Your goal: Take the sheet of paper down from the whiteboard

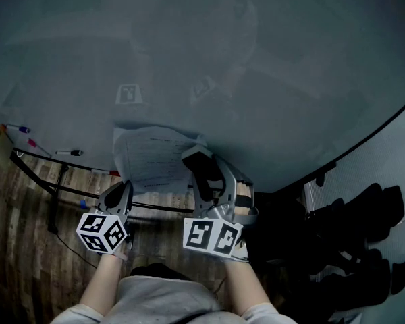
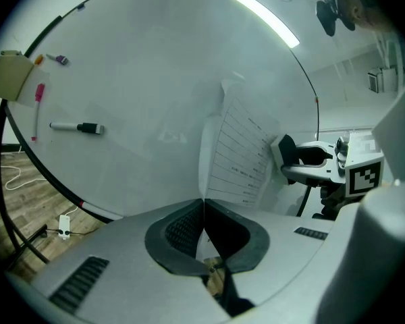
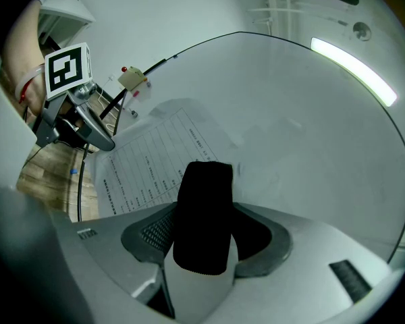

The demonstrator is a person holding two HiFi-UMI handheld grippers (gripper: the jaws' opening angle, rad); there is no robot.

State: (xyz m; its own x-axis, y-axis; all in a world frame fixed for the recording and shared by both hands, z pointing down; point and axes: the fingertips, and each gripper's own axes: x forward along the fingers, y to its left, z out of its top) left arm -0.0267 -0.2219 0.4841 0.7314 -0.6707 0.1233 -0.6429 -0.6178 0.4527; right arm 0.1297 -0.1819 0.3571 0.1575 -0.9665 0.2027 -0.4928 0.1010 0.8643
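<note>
sheet of paper (image 1: 152, 157): low on the whiteboard (image 1: 256, 79), long axis up the board, left edge bowing off it | left gripper (image 2: 204, 206): closed on that left edge, the nearer one | right gripper (image 3: 209, 231): clamped on a black-topped white object (image 3: 204, 194), by the sheet's right edge

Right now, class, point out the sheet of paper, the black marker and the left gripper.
sheet of paper (image 3: 145, 164): right gripper view, printed middle.
black marker (image 2: 76, 127): left gripper view, its middle.
left gripper (image 2: 204, 204): left gripper view, where shut jaws meet.
</note>
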